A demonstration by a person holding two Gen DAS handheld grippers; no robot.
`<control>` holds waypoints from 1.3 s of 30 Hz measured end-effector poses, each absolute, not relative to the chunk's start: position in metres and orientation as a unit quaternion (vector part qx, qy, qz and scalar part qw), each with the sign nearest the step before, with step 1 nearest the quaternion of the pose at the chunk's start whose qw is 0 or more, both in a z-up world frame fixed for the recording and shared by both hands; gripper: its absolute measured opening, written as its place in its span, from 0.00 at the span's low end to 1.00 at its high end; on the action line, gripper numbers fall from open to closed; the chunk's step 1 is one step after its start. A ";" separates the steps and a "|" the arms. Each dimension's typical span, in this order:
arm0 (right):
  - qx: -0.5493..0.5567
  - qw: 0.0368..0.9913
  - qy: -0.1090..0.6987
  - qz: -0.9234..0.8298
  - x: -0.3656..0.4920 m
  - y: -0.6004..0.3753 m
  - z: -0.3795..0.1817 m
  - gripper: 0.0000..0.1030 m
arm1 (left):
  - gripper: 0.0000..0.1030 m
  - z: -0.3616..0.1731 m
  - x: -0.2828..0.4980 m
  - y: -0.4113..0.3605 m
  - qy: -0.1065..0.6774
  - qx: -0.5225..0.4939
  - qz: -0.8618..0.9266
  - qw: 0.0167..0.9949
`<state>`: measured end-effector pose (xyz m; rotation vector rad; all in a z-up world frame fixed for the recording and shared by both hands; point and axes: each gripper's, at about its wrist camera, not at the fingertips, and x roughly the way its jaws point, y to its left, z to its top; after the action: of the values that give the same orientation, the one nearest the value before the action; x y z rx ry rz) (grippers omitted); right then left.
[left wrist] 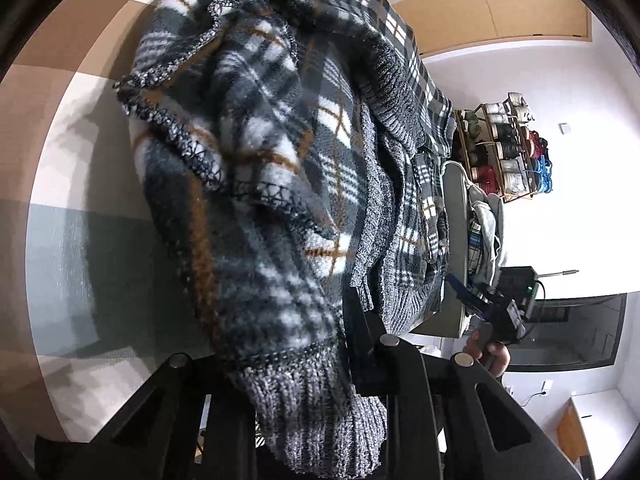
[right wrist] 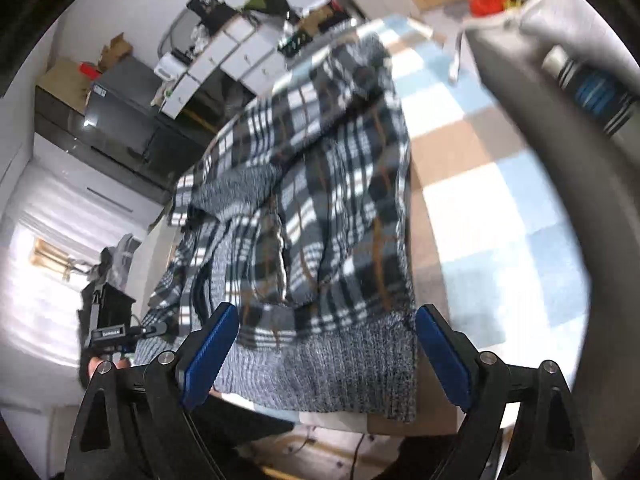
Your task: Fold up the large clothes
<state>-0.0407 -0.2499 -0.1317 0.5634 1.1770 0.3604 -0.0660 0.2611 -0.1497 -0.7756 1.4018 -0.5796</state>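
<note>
A large grey, white and brown plaid fleece garment [left wrist: 280, 168] with a grey ribbed knit hem [left wrist: 320, 412] hangs bunched in front of the left wrist camera. My left gripper [left wrist: 320, 368] is shut on its hem, one finger [left wrist: 364, 344] showing beside the cloth. In the right wrist view the same garment [right wrist: 320, 208] lies spread over the checked table. My right gripper [right wrist: 324, 344] is open, its blue pads [right wrist: 210, 350] on either side of the ribbed hem [right wrist: 328, 364], not closed on it.
A checked blue, brown and white tablecloth [right wrist: 472, 184] covers the table. A grey bin of clothes [left wrist: 480, 220] and a shelf of yarn [left wrist: 508, 148] stand at the right. The other hand-held gripper [right wrist: 116, 334] shows at the far left. Cabinets [right wrist: 224, 56] line the back.
</note>
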 end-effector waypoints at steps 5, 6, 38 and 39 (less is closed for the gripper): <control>0.235 0.773 0.569 0.155 -0.033 -0.240 -0.145 0.87 | 0.16 -0.149 -0.066 0.259 0.620 -0.333 -0.258 0.662; 0.229 0.773 0.571 0.151 -0.033 -0.240 -0.145 0.87 | 0.16 -0.149 -0.066 0.258 0.621 -0.332 -0.258 0.662; 0.183 0.796 0.547 0.183 -0.040 -0.198 -0.161 0.14 | 0.16 -0.158 -0.068 0.261 0.642 -0.311 -0.238 0.659; 0.181 0.802 0.540 0.179 -0.042 -0.198 -0.157 0.13 | 0.08 -0.160 -0.070 0.262 0.645 -0.308 -0.231 0.661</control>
<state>-0.0424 -0.1978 -0.1574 0.3888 1.1572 0.3844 -0.0696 0.2625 -0.1602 -0.6960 1.4587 -0.5222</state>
